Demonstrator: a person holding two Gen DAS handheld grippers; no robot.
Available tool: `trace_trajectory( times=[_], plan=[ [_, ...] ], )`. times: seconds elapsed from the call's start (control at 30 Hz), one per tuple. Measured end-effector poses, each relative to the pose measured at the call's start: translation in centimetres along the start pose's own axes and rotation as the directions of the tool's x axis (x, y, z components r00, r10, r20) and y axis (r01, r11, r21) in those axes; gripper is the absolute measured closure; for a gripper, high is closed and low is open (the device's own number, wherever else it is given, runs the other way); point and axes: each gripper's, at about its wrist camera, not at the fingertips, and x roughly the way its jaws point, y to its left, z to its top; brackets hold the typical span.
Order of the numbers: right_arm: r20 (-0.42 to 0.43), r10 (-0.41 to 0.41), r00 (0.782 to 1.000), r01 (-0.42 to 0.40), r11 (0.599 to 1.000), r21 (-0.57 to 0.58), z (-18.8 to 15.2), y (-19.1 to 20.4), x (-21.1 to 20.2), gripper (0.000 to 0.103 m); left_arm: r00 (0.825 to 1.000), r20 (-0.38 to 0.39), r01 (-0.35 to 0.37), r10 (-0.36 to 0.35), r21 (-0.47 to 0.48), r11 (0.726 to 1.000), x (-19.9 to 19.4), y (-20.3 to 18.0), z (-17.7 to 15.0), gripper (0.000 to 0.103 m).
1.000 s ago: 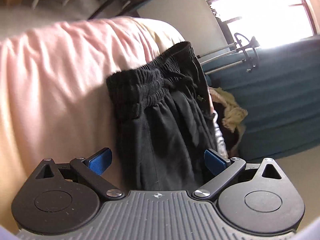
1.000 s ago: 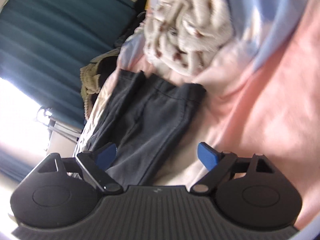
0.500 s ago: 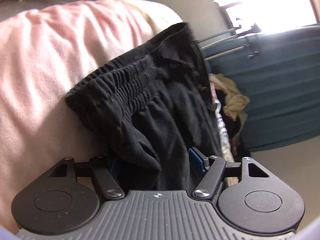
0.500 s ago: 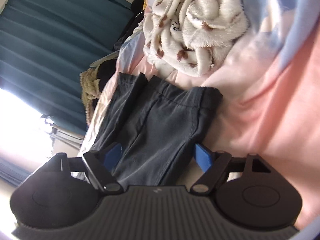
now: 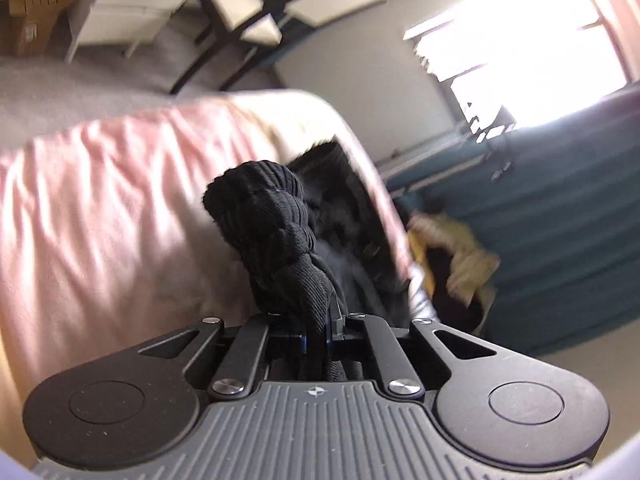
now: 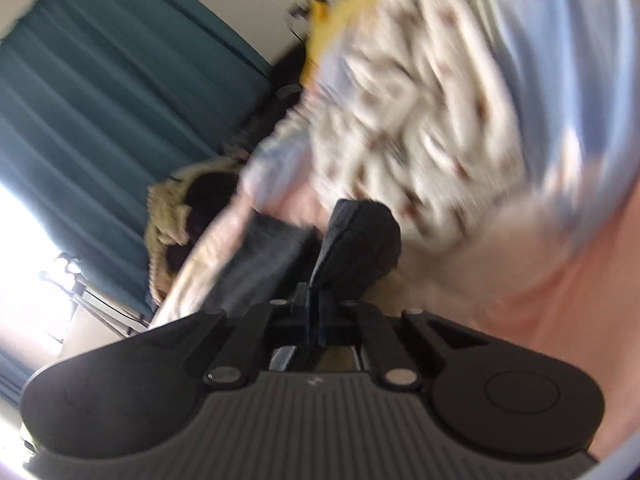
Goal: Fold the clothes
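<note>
Black trousers lie on the pink bed sheet point(image 5: 100, 208). My left gripper point(image 5: 318, 330) is shut on the bunched elastic waistband of the black trousers point(image 5: 276, 232), which rises in a dark knot just ahead of the jaws. My right gripper point(image 6: 316, 316) is shut on the leg hem end of the black trousers point(image 6: 356, 244), lifted and folded over. The rest of the trousers point(image 6: 264, 256) trails to the left on the bed. The right wrist view is motion blurred.
A cream spotted fleece point(image 6: 420, 120) and a light blue cloth point(image 6: 560, 60) lie bunched on the bed beyond the hem. A yellowish garment pile point(image 5: 452, 248) sits by teal curtains point(image 5: 560, 220). A white desk and chairs point(image 5: 224, 12) stand beyond the bed's far edge.
Both grippers have gone from wide open to shut, the left on the waistband, the right on the hem. The cloth has bunched and lifted off the bed.
</note>
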Motion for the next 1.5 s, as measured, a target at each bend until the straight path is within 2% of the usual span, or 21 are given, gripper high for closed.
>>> trace_trajectory(
  times=[0.13,0.23,0.37,0.53,0.7,0.87,1.03,1.2,1.27,1.4,1.47,1.5],
  plan=[
    [0.056,0.059,0.997,-0.060,0.998,0.011,1.9,1.6,-2.8,0.099,0.998,0.025,0.062,-0.063,0.024,0.998,-2.9,-0.8,0.1,0.094],
    [0.061,0.061,0.996,-0.062,0.998,0.009,2.2,1.5,-3.6,0.099,0.997,0.005,0.075,-0.075,0.054,0.996,-3.6,-0.7,0.2,0.094],
    [0.033,0.032,0.999,-0.033,0.999,0.035,2.0,0.8,-2.8,0.099,0.998,-0.015,0.059,-0.058,0.074,0.996,-2.4,-1.2,0.5,0.094],
    [0.044,0.024,0.999,-0.024,1.000,0.004,2.8,3.3,0.0,0.099,0.999,0.029,0.021,-0.025,0.131,0.991,1.3,-5.1,1.5,0.094],
    [0.072,-0.037,0.997,0.037,0.999,-0.003,3.8,7.1,6.2,0.099,0.998,0.030,-0.057,0.053,0.165,0.985,8.9,-10.1,3.1,0.094],
    [0.059,-0.136,0.989,0.139,0.990,-0.037,4.1,11.6,15.7,0.099,0.985,0.065,-0.172,0.163,0.199,0.965,18.5,-14.0,3.9,0.094],
    [0.039,-0.189,0.981,0.192,0.975,-0.113,4.1,14.0,25.1,0.099,0.973,0.025,-0.228,0.228,0.202,0.952,27.9,-15.6,5.3,0.093],
    [-0.007,-0.279,0.960,0.272,0.943,-0.191,3.1,14.0,34.1,0.099,0.951,0.013,-0.300,0.310,0.294,0.908,36.4,-16.8,5.0,0.092],
    [-0.030,-0.319,0.947,0.306,0.929,-0.209,2.6,13.5,36.7,0.099,0.937,0.017,-0.334,0.348,0.327,0.884,38.6,-16.9,4.3,0.091],
    [-0.030,-0.336,0.941,0.315,0.906,-0.283,2.3,13.2,39.3,0.097,0.919,0.033,-0.371,0.392,0.402,0.837,40.1,-17.5,3.5,0.087],
    [-0.039,-0.339,0.940,0.305,0.888,-0.344,2.8,13.7,40.2,0.094,0.917,0.027,-0.372,0.398,0.422,0.827,40.1,-17.9,3.5,0.086],
    [-0.053,-0.332,0.942,0.294,0.891,-0.347,3.1,13.7,40.0,0.093,0.918,0.021,-0.366,0.397,0.430,0.825,39.9,-18.2,3.5,0.080]
  ],
)
